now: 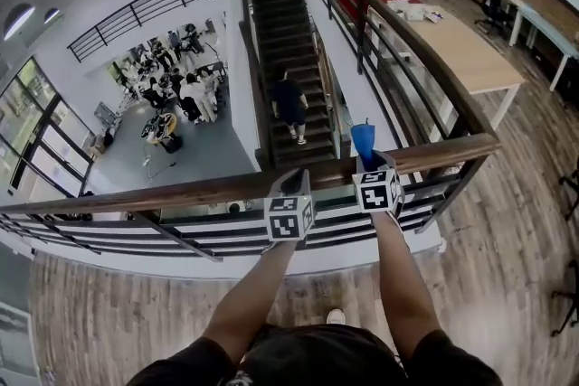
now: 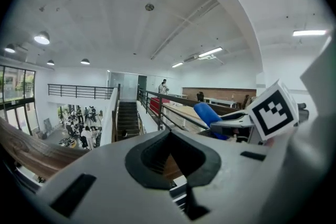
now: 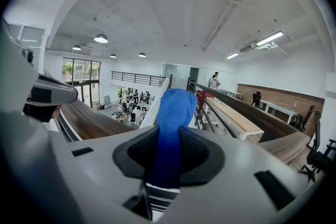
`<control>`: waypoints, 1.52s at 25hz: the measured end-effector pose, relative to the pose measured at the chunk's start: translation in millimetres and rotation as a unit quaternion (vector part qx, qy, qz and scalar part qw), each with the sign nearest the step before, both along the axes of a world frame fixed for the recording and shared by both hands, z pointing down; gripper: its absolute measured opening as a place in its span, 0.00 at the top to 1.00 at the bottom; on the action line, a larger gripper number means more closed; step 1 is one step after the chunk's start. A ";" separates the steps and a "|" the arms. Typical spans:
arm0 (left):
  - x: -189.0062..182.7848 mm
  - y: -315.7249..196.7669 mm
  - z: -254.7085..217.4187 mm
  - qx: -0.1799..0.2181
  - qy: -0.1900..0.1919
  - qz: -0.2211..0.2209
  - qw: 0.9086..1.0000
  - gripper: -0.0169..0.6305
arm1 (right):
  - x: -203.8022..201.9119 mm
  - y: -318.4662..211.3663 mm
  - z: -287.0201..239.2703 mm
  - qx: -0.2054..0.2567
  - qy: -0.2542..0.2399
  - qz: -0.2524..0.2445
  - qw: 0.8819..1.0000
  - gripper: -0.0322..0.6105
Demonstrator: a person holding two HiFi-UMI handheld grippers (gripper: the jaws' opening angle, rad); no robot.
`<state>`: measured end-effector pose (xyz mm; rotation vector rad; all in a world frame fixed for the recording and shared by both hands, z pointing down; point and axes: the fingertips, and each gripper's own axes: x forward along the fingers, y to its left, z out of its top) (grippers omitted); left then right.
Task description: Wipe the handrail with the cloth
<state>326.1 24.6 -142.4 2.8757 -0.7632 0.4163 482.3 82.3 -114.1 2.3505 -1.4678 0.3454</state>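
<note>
Cloth (image 3: 170, 113): solid bright blue, unpatterned. Handrail (image 1: 181, 192): brown wood with darker grain streaks, set over black metal rails (image 1: 181, 235). Left gripper (image 2: 170, 160) and right gripper (image 3: 169, 152): light grey bodies, black jaw pads; marker cubes (image 1: 289, 218): white faces with black square patterns; floor (image 1: 507, 221): grey-brown planks.

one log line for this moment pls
right gripper: shut on blue cloth | left gripper: shut, empty | both at wooden handrail | cloth-rail contact: unclear
</note>
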 end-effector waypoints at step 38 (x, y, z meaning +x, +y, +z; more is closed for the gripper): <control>335.6 192.4 -10.3 -0.016 -0.007 0.266 0.964 0.97 | 345.2 226.6 -13.7 -0.039 0.053 0.178 0.982 0.78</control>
